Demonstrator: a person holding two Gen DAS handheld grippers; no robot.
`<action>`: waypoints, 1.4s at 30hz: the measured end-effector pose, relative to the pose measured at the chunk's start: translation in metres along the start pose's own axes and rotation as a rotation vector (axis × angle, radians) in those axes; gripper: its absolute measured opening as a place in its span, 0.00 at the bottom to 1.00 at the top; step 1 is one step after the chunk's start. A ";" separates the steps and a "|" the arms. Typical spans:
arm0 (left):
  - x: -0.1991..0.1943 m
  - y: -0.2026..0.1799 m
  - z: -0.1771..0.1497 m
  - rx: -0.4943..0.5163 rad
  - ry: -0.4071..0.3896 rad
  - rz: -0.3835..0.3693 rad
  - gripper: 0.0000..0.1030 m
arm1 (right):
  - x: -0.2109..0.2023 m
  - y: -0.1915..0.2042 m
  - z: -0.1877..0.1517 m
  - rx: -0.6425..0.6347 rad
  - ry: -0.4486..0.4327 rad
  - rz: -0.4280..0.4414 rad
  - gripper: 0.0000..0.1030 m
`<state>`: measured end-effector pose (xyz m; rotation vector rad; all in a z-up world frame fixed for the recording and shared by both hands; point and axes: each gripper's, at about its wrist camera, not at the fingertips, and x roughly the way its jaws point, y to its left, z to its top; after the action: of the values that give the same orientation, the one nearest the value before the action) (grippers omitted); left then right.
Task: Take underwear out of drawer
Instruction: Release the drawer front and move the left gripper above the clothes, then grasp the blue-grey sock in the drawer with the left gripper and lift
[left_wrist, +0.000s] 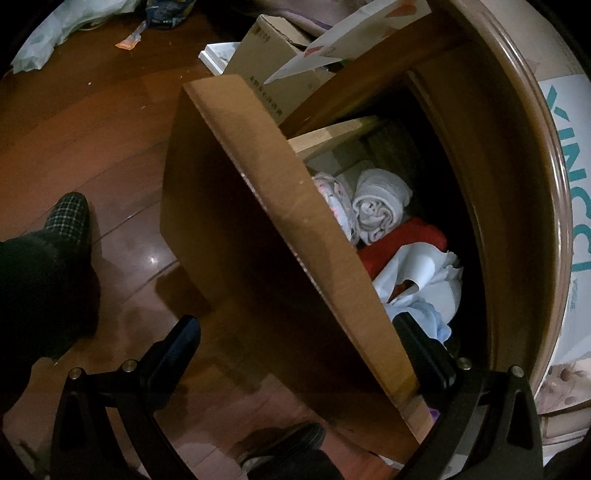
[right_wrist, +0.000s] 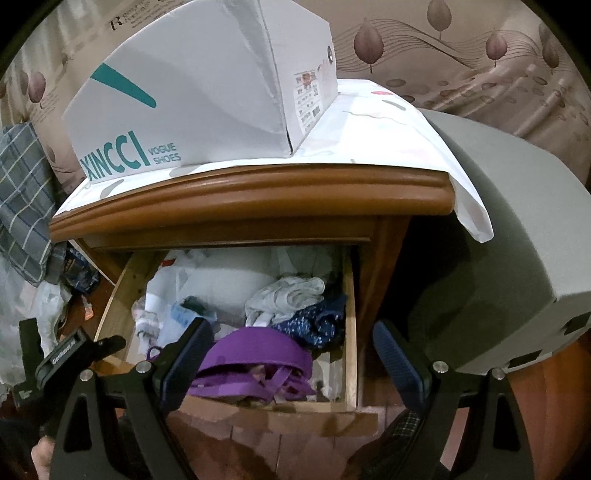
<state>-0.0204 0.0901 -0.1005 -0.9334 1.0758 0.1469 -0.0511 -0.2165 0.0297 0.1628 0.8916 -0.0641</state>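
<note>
Drawer (right_wrist: 351, 306) is open. Your left gripper (left_wrist: 299, 332) straddles its front panel, jaws wide; right gripper (right_wrist: 291, 343) hovers wide open, empty, over purple underwear (right_wrist: 258, 354). Next: lower and pinch it.

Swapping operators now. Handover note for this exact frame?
Left hand-held gripper: open, straddling the drawer front, one finger inside the drawer, holding nothing.
Right hand-held gripper: open, empty, poised over the purple underwear at the drawer's front.
Done: drawer pulled open.
Left: nothing removed yet. Grip the purple piece and lift it out. Also inside: rolled grey garment, red cloth, navy dotted piece.
</note>
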 end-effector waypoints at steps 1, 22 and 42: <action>-0.001 0.001 -0.001 0.003 0.000 0.003 1.00 | 0.000 0.000 0.000 0.001 0.001 0.000 0.89; -0.035 -0.003 -0.013 0.192 -0.056 0.185 0.96 | -0.001 -0.005 0.004 -0.003 -0.006 -0.007 0.89; -0.039 -0.134 -0.044 0.965 0.083 0.141 0.91 | -0.014 -0.018 0.013 0.012 -0.048 -0.022 0.89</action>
<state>0.0000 -0.0122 0.0015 0.0064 1.1112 -0.2855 -0.0521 -0.2368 0.0471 0.1623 0.8456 -0.0940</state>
